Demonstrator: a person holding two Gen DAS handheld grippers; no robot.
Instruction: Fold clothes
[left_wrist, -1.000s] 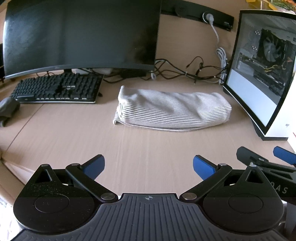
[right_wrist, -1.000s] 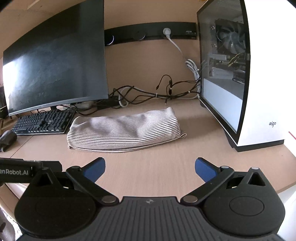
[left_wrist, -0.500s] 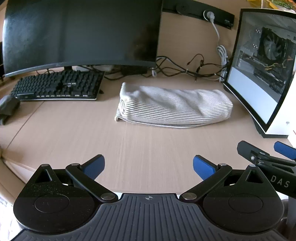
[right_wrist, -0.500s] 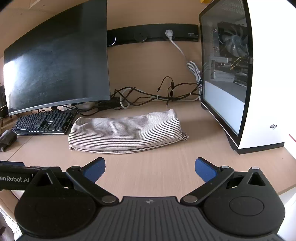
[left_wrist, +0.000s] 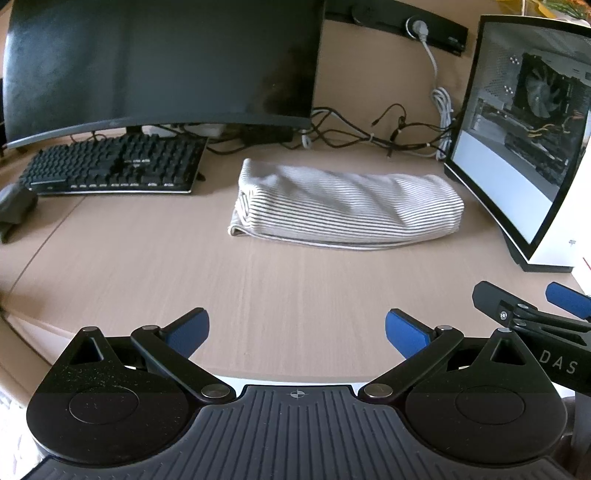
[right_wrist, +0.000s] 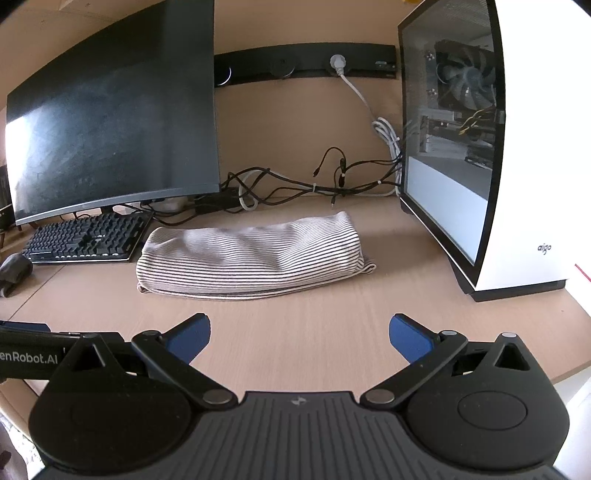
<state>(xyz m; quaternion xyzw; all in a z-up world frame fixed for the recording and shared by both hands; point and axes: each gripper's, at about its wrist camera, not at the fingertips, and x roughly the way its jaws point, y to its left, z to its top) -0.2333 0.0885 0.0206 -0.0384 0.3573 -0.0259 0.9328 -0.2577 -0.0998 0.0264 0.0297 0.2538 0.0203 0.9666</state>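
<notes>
A grey-and-white striped garment (left_wrist: 343, 210) lies folded into a long bundle on the wooden desk (left_wrist: 184, 266), between the keyboard and the computer case. The right wrist view shows the same garment (right_wrist: 251, 258) ahead of me. My left gripper (left_wrist: 297, 330) hovers open over the desk's front edge, well short of the cloth, with nothing between its blue pads. My right gripper (right_wrist: 299, 334) is likewise open and empty, back from the garment. The right gripper's tip also shows at the right edge of the left wrist view.
A curved dark monitor (left_wrist: 162, 62) and black keyboard (left_wrist: 114, 166) stand at the back left. A white glass-sided computer case (right_wrist: 491, 147) stands to the right. Tangled cables (right_wrist: 314, 181) run behind the garment. A dark cloth (left_wrist: 14, 206) lies at the far left.
Both grippers have drawn back and risen slightly from the garment, which has stayed still. Both stay open.
</notes>
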